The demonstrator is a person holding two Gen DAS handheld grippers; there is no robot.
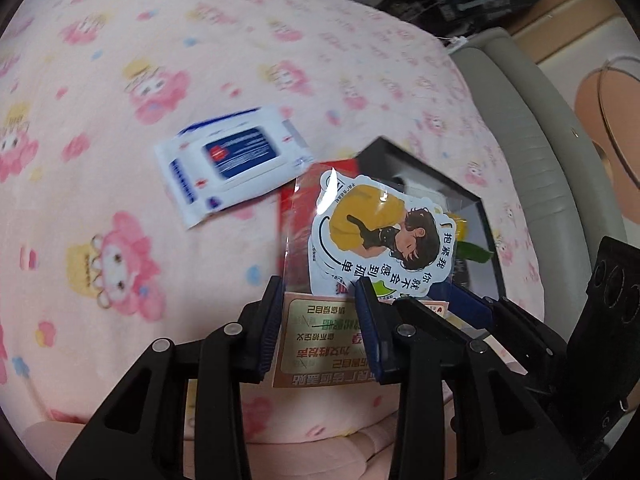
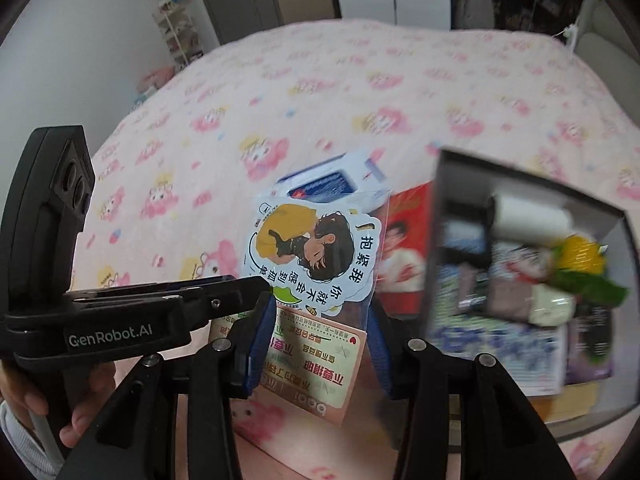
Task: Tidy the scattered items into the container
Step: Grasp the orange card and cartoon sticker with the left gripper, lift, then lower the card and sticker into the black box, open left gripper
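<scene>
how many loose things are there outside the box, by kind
sticker packs in clear sleeves: 1, the sticker pack held up between the left gripper and right gripper
wet wipes packs: 1, the wipes pack lying on the pink bedspread
red printed items: 1, the red item lying beside the black box, only partly seen
total: 3

pink cartoon-print blanket (image 1: 160,60); white-and-blue wipes pack (image 1: 228,164); black box (image 2: 532,184); yellow-figured sticker pack (image 2: 312,252).
</scene>
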